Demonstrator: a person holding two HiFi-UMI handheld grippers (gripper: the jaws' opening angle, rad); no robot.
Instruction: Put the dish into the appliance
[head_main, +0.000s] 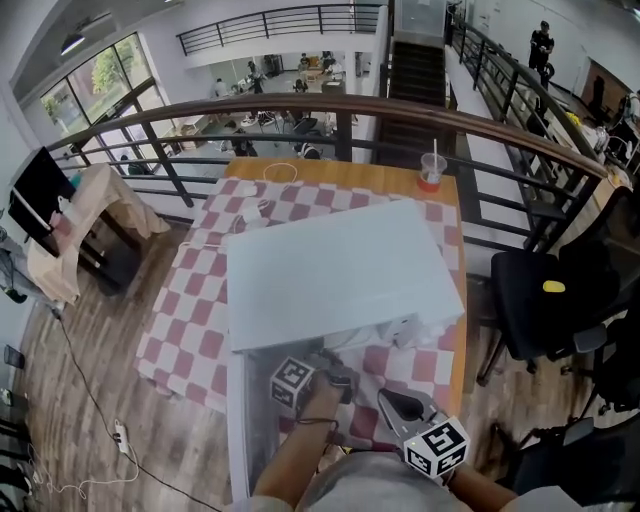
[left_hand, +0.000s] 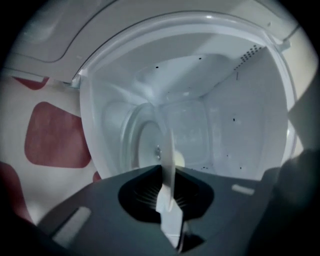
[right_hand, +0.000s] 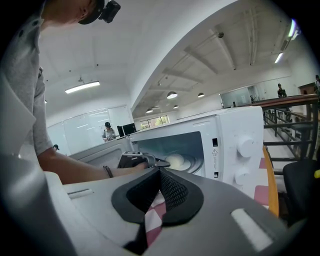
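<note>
Left gripper (left_hand: 166, 176) is pinching dish (left_hand: 167, 145) by its rim inside microwave (head_main: 340, 265), right gripper (right_hand: 159, 172) idling shut, empty; thin grip is risking a slip onto turntable (left_hand: 144, 148)

In head view, the microwave (head_main: 340, 270) hides the dish (left_hand: 168, 165).

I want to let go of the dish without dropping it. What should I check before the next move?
1. Door open: ok.
2. Left gripper shut on dish rim: ok.
3. Dish inside microwave: ok.
4. Dish resting on turntable: cannot tell.
5. Right gripper shut, empty, outside the microwave: ok.
</note>
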